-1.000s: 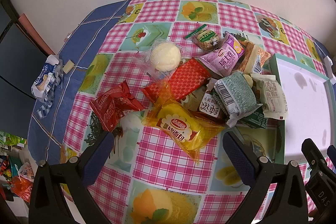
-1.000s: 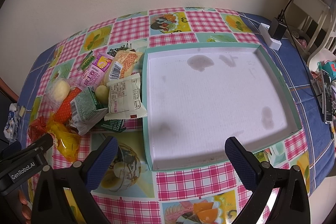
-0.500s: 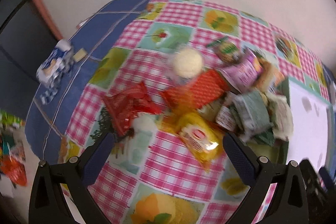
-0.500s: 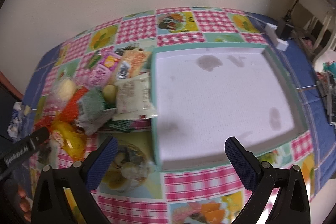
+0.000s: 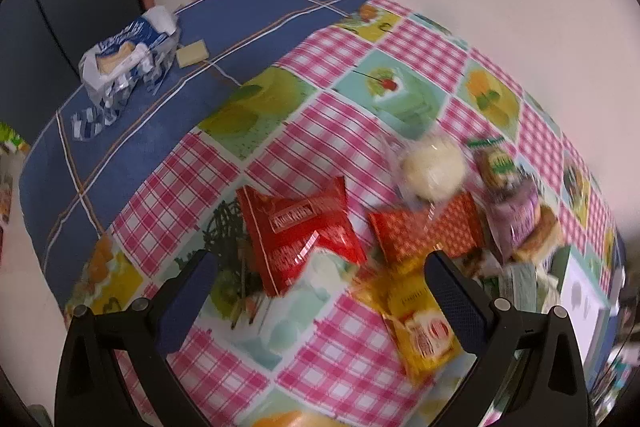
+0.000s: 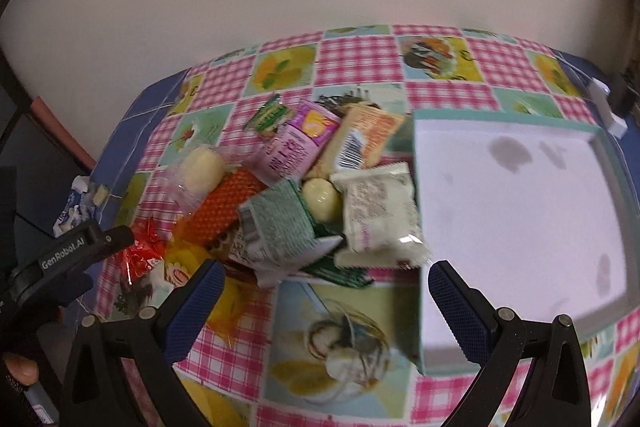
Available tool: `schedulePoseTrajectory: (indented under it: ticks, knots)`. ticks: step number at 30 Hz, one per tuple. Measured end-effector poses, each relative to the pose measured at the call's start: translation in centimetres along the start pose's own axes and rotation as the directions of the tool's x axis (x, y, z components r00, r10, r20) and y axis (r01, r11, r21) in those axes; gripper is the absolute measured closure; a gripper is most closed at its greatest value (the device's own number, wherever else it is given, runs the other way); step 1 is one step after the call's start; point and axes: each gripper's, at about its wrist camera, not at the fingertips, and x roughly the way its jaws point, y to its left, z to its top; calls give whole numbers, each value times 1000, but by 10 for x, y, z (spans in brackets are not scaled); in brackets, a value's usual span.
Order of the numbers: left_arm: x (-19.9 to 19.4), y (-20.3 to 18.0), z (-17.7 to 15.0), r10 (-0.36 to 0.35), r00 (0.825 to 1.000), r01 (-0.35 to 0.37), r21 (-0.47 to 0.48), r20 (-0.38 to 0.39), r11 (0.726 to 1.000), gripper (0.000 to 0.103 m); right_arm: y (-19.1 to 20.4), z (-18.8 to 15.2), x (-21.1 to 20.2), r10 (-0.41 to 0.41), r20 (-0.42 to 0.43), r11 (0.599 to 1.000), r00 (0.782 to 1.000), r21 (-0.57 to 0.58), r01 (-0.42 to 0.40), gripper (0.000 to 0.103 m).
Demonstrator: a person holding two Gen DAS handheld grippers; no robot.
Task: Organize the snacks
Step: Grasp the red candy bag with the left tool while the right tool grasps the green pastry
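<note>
Nothing has been sorted yet, by the look of it — every snack lies loose on the checked tablecloth [image 5: 336, 131] and the tray holds nothing.

Going left to right in the left wrist view: an opened blue-and-white wrapper [image 5: 120, 55] sits apart at about 10 o'clock on the blue cloth, well away from the rest. The red packet [image 5: 300, 231] lies near centre, just ahead of the left gripper [image 5: 320, 291], whose tongs stand wide apart and hold nothing. At 3 o'clock from it come the orange-red checked packet [image 5: 428, 231], with the round pale bun [image 5: 434, 169] in clear wrap at its 12 o'clock edge, and the yellow packet [image 5: 424, 327] at 5 o'clock beside the right-hand finger.

In the right wrist view the heap runs on: a purple packet [image 6: 296, 147], an orange-white packet [image 6: 364, 143], a green-grey packet [image 6: 280, 227] and a white packet [image 6: 380, 215], the last touching the tray's left wall. The right gripper [image 6: 324, 307] is also spread open, empty, hovering near the heap's 6 o'clock side.

The teal-rimmed tray [image 6: 416, 195], at 3 o'clock, shows only a stained white floor — all the moving is left to do.
</note>
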Motion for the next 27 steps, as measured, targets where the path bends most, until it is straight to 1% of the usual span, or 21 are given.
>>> schedulePoseTrajectory:
  ticks: [4, 7, 11, 15, 16, 17, 20, 21, 22, 23, 26, 27]
  knots:
    - [16, 9, 8, 6, 999, -7, -20, -49, 1000, 0, 12, 6, 11, -6, -8, 999, 1000, -50, 6, 0]
    - [23, 14, 12, 7, 998, -8, -24, -57, 1000, 0, 21, 11, 20, -8, -16, 997, 1000, -80, 6, 1]
    - [35, 20, 17, -17, 997, 13, -53, -77, 998, 0, 29, 16, 32, -4, -30, 994, 1000, -111, 1, 8]
    - [46, 21, 22, -19, 995, 13, -55, -95, 998, 1, 35, 20, 43, -4, -49, 992, 999, -127, -2, 16]
    - [49, 20, 23, -19, 995, 14, -54, -98, 998, 2, 36, 21, 46, -6, -54, 992, 998, -129, -1, 19]
    - [52, 20, 24, -22, 995, 16, -55, -101, 998, 6, 37, 21, 48, -6, -57, 991, 998, -130, -2, 21]
    - [60, 16, 26, -44, 993, 37, -59, -112, 998, 13, 38, 22, 55, -12, -70, 991, 997, -133, 2, 27]
    - [62, 15, 26, -41, 993, 35, -57, -111, 998, 15, 39, 22, 57, -13, -76, 991, 997, -133, 3, 28]
    - [63, 13, 27, -39, 993, 33, -52, -109, 998, 18, 39, 22, 59, -16, -82, 991, 996, -135, 5, 29]
    - [65, 11, 28, -39, 993, 34, -50, -108, 998, 23, 39, 21, 61, -24, -87, 990, 996, -138, 11, 33]
    - [75, 8, 29, -62, 990, 55, -57, -126, 997, 35, 40, 21, 66, -32, -97, 990, 995, -143, 18, 38]
    - [78, 6, 30, -62, 990, 56, -55, -125, 997, 35, 41, 21, 66, -36, -95, 989, 995, -145, 22, 39]
